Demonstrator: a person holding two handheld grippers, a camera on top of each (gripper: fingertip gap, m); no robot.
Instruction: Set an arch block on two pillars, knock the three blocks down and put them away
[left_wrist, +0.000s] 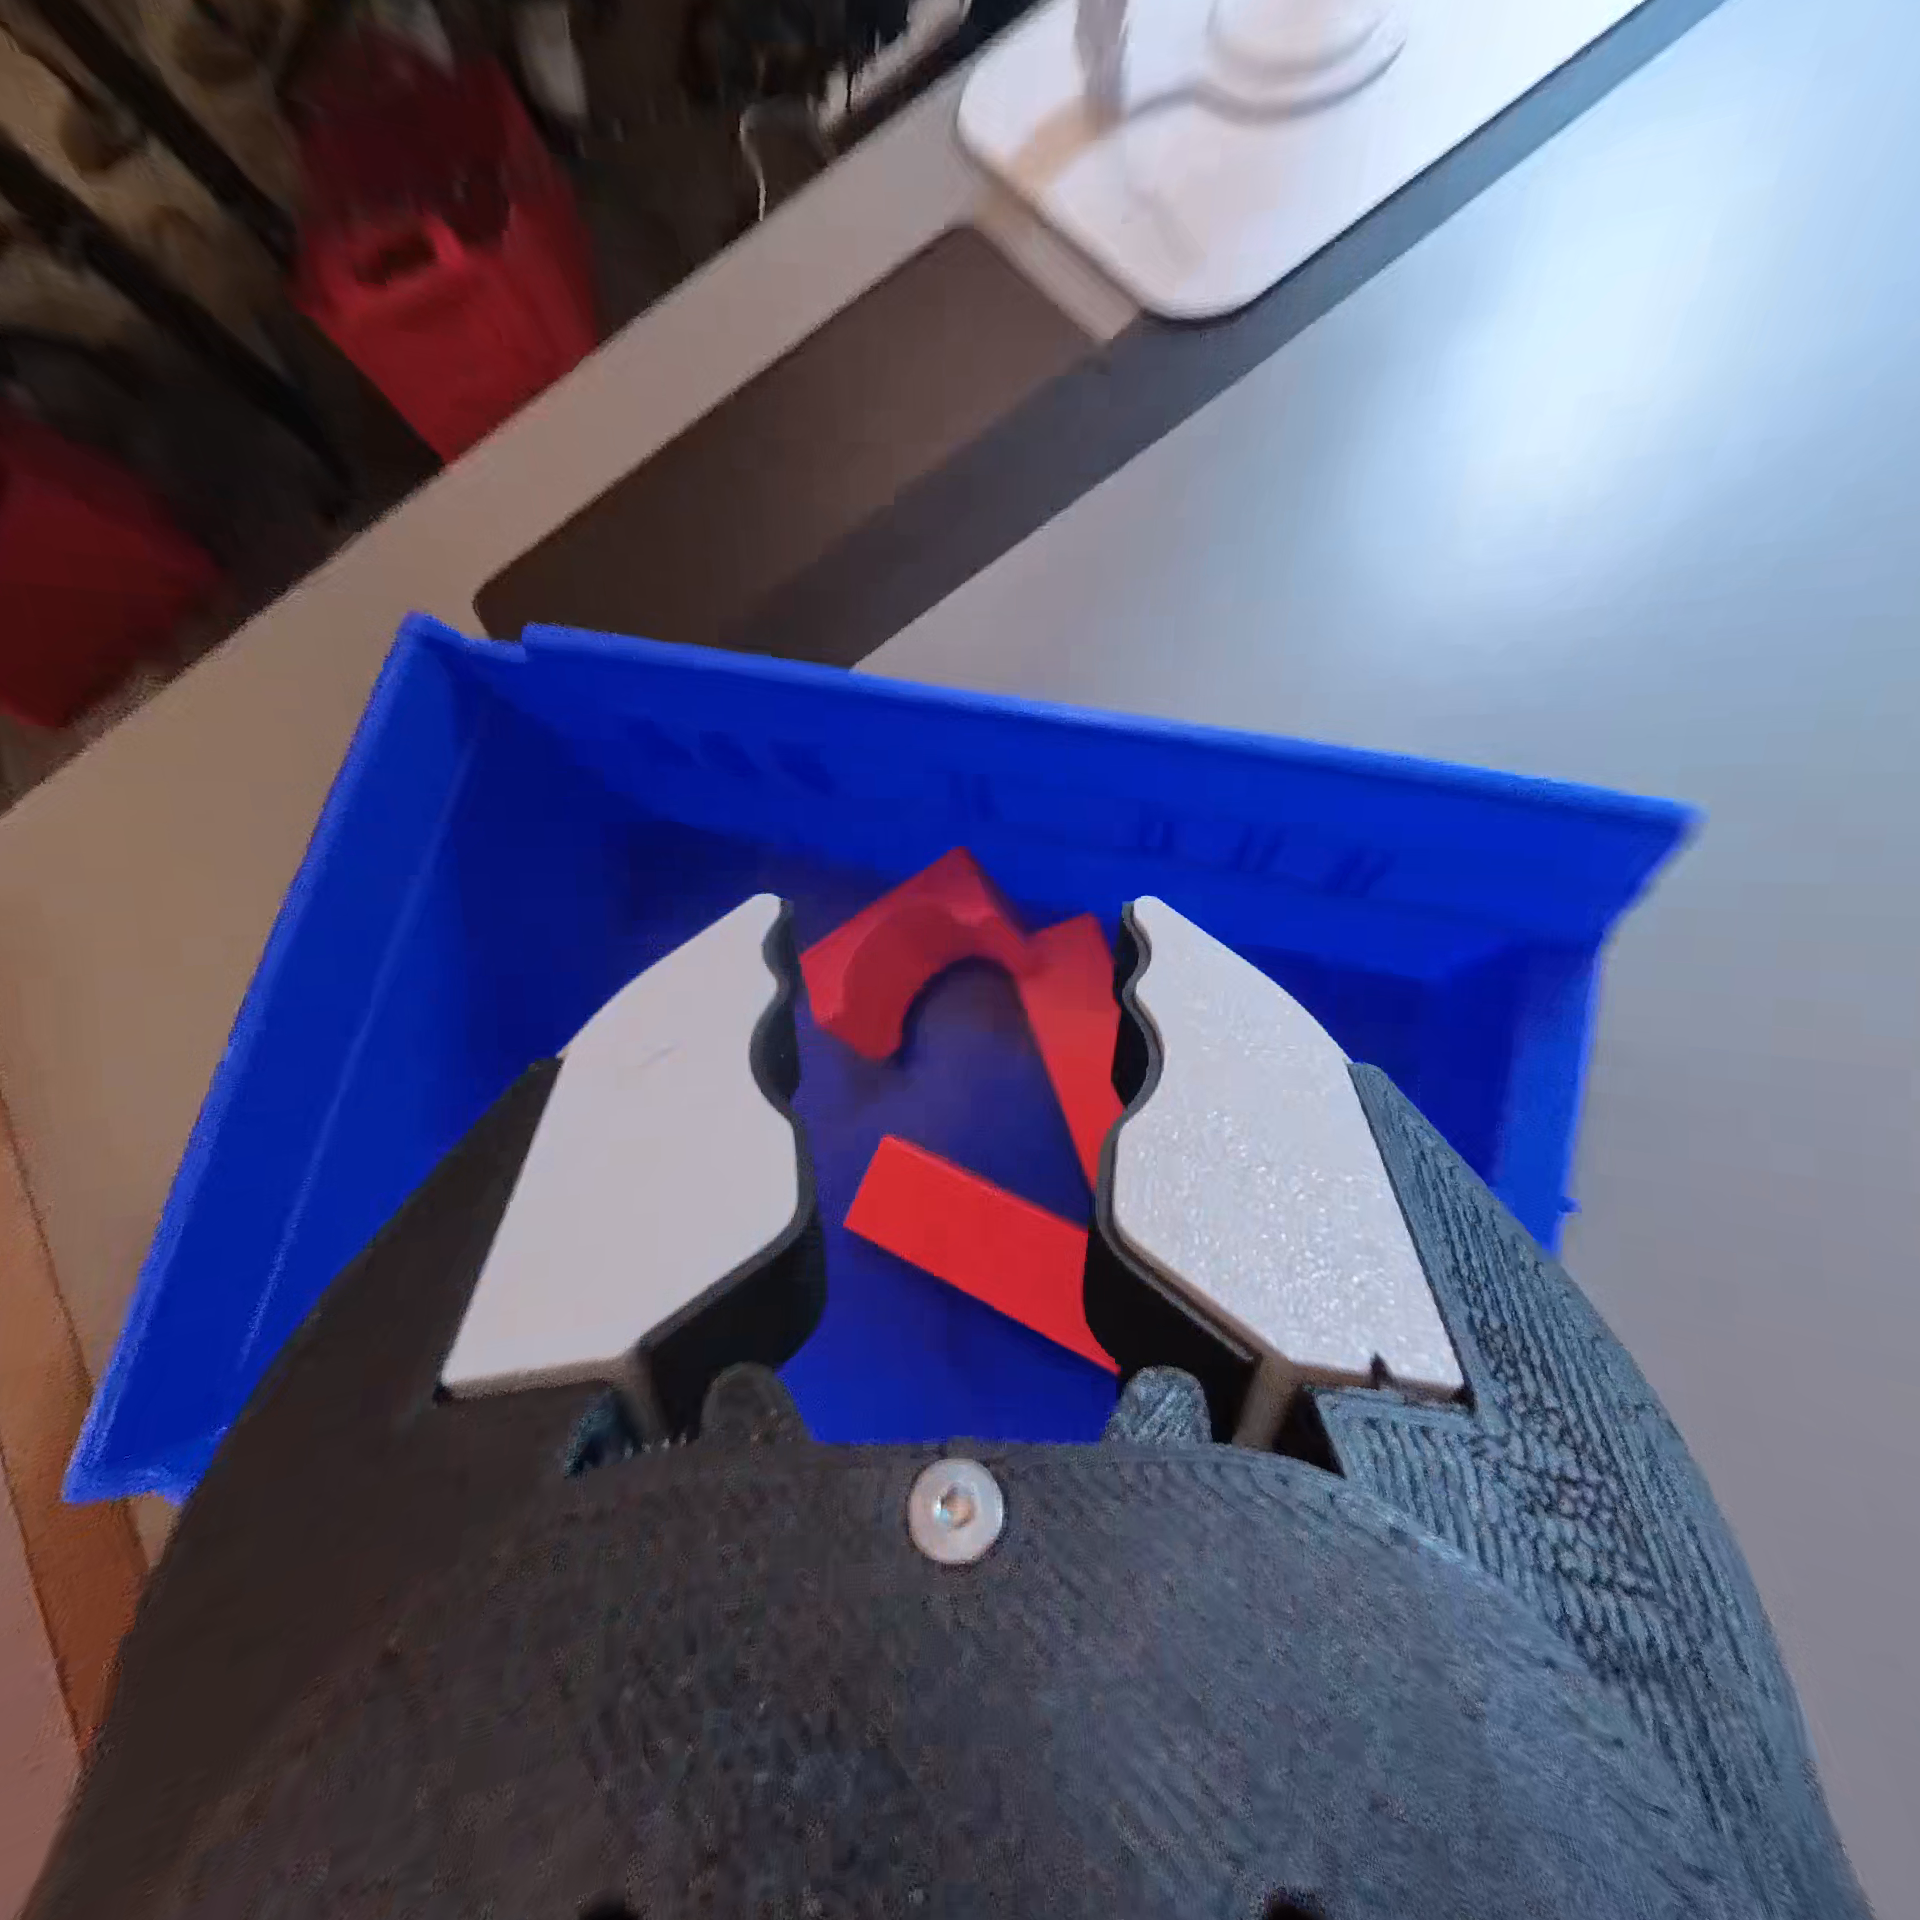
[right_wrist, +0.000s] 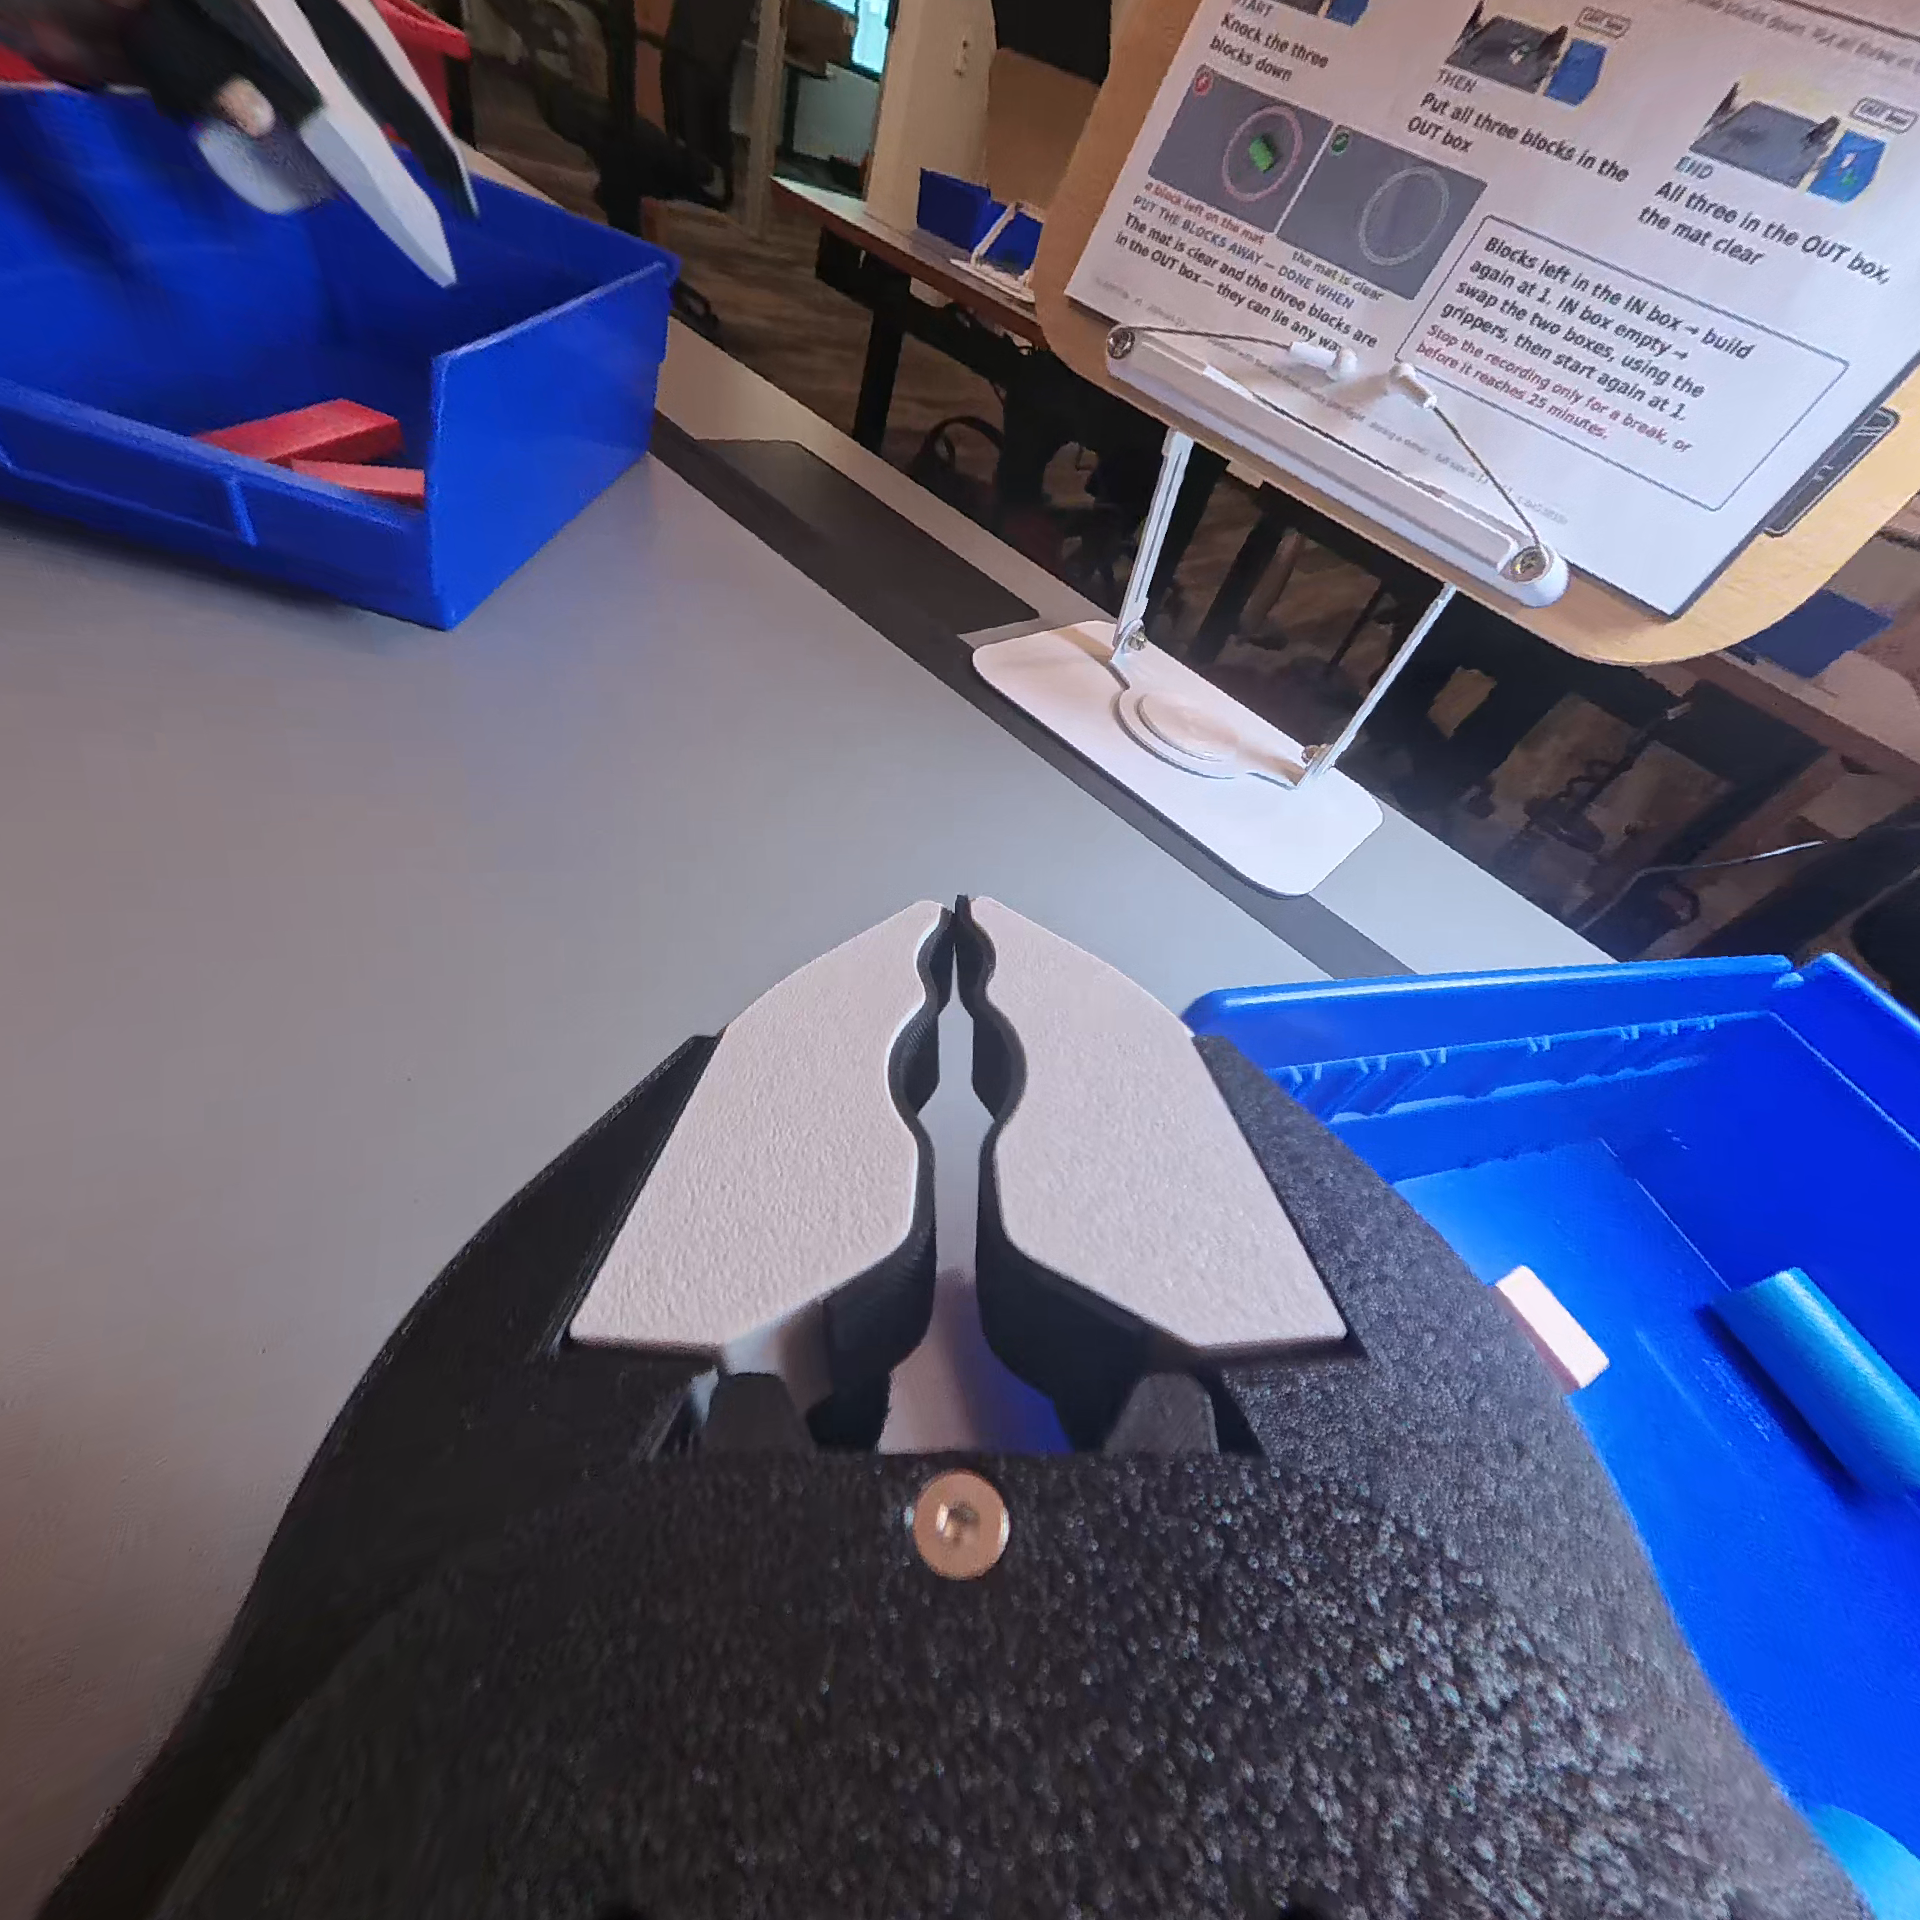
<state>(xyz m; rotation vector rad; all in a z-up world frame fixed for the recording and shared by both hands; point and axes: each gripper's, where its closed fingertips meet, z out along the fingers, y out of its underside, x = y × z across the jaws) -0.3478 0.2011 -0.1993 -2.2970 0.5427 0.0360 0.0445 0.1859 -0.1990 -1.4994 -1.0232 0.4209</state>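
Over the blue bin hangs the left gripper, its jaws spread wide w/ nothing between them. Below and beyond the white fingers lie three red blocks on the bin floor: the arch block at the far side, tilted, its curved cut turned toward the camera; a long pillar just right of it, touching or nearly so; and a second pillar nearer, lying flat at an angle. The frame is a bit blurred, so exact contact btw. the blocks cannot be told.

The right gripper is above the grey table, its tips closed together, holding nothing. From its view the left gripper shows far left over that same bin, and two red blocks are seen inside at the bin's low front wall. Near right is a second blue bin w/ a light blue cylinder and a pale pink block in it. Far right stands a white stand carrying an instruction sheet.

Judgement: the put-away step looks complete, because all three red pieces are in the bin and the visible table part holds no block. What is left seems only to lift the left gripper clear.
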